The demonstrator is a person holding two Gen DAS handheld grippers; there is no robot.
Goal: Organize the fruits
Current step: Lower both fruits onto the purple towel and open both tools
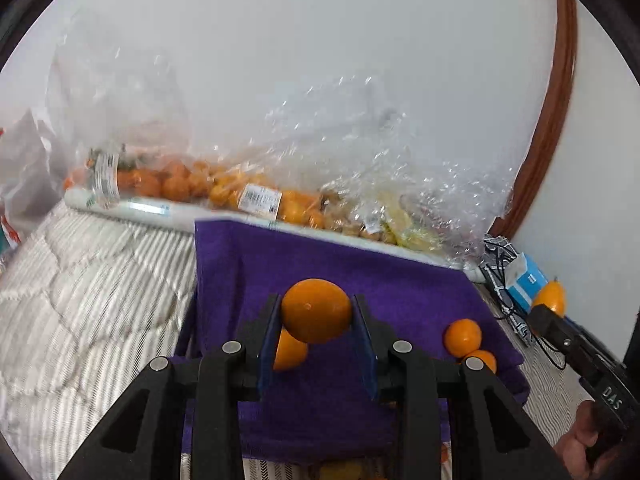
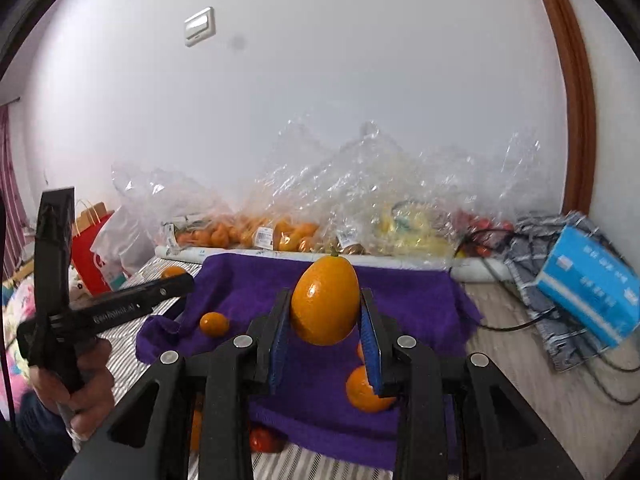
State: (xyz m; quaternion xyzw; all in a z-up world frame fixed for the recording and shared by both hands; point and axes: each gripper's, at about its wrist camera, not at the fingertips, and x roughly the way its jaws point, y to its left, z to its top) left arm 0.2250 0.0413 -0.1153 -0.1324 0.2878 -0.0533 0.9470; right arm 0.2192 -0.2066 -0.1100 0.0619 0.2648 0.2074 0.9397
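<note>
right wrist: purple cloth (image 2: 400, 300), white wall (image 2: 360, 80)

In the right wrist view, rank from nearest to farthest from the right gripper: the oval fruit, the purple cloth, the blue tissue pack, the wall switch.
1. Oval fruit, clamped in the right gripper.
2. Purple cloth, directly beneath.
3. Blue tissue pack, far right.
4. Wall switch, high on the wall, upper left.

Ahead of you a white wall (image 2: 340, 80) carries a light switch (image 2: 199, 26), with a brown curved frame (image 2: 576, 120) at its right. On the striped bedding (image 1: 80, 280) you have a blue tissue pack (image 2: 588, 292) lying on checked cloth (image 2: 532, 240) with black cables (image 2: 512, 326), and a red paper bag (image 2: 90, 256) at the left.
</note>
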